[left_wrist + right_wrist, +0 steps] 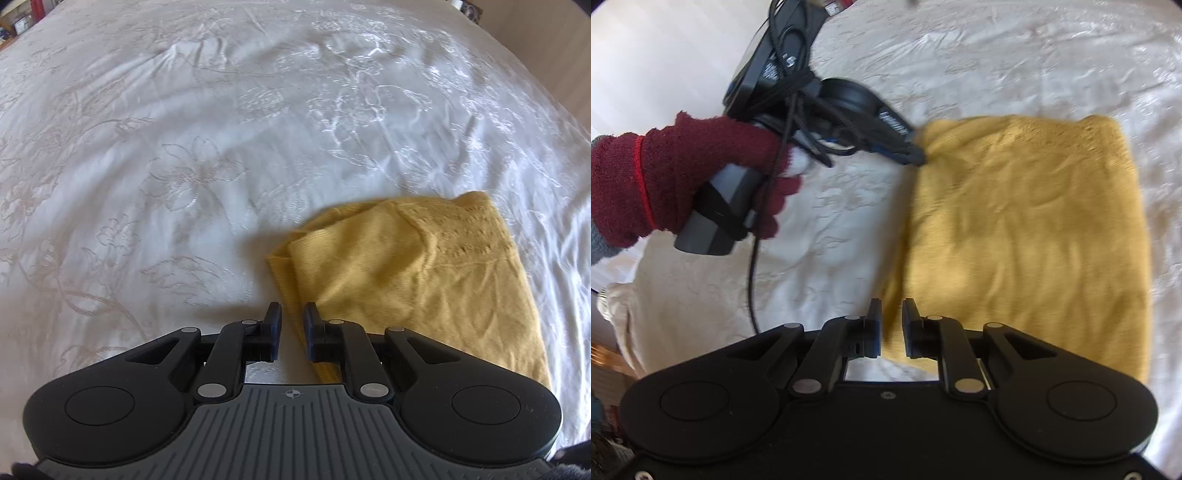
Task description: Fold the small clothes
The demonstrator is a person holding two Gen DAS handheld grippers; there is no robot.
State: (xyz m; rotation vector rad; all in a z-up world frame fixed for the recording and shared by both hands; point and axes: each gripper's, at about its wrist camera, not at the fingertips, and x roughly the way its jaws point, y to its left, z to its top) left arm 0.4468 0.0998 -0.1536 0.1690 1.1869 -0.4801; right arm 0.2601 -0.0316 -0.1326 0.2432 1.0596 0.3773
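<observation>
A folded yellow knit garment [406,280] lies flat on the white embroidered bedspread [184,147]. My left gripper [292,314] is low over its near left edge. The jaws stand a narrow gap apart; a thin strip of the garment's edge runs between them, and the pads do not press it. In the right wrist view the yellow garment [1027,229] fills the right half. My right gripper [892,310] sits at its near left edge, jaws slightly apart with the edge between them, unpressed. The left gripper [918,157] touches the garment's far left corner there.
A hand in a dark red glove [683,173] holds the left gripper's handle, with a black cable [751,277] hanging from it. The bedspread [831,221] ends at the left in the right wrist view. A wooden wall [554,55] borders the bed on the right.
</observation>
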